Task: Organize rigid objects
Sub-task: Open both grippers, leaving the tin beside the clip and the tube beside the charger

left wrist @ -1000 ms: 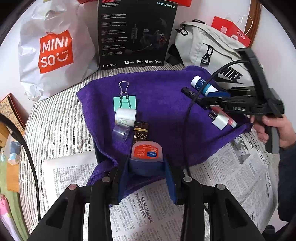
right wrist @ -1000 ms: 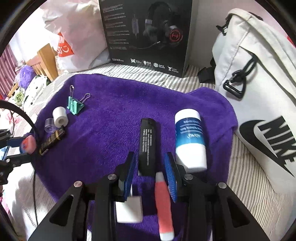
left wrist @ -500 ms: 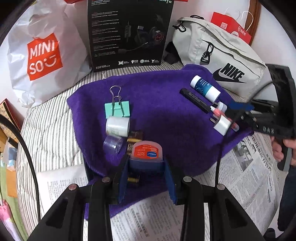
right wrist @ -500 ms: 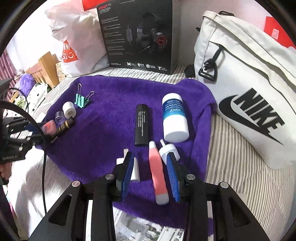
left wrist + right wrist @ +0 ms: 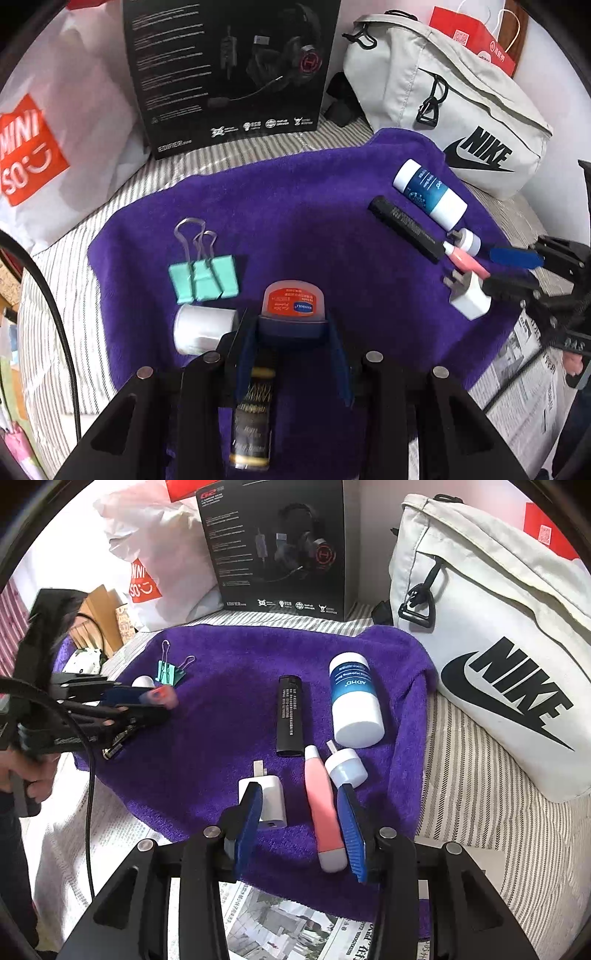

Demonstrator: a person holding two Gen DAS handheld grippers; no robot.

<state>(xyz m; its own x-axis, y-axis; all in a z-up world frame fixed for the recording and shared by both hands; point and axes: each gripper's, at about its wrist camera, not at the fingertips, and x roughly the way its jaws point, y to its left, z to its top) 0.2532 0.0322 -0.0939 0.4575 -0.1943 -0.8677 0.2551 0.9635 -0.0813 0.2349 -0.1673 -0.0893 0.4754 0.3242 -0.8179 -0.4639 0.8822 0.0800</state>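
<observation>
two blue pads of the right gripper [image 5: 300, 823] have just been opening and stand apart — the pink tube [image 5: 322, 812] lies loose between them on the purple towel [image 5: 229, 716], just inside the right pad, long axis running away from the camera, white cap nearest. the left gripper [image 5: 291, 332] clamps a small orange-lidded jar [image 5: 291, 301] above the towel, lid facing up.

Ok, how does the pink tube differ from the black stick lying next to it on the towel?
The pink tube is rounded with white ends, while the black stick is a plain dark bar with white print. The pink tube lies between the right gripper's open jaws; the black stick lies farther out, clear of them. The tube looks slightly tilted, the stick straighter. Both lie flat on the purple towel.
</observation>
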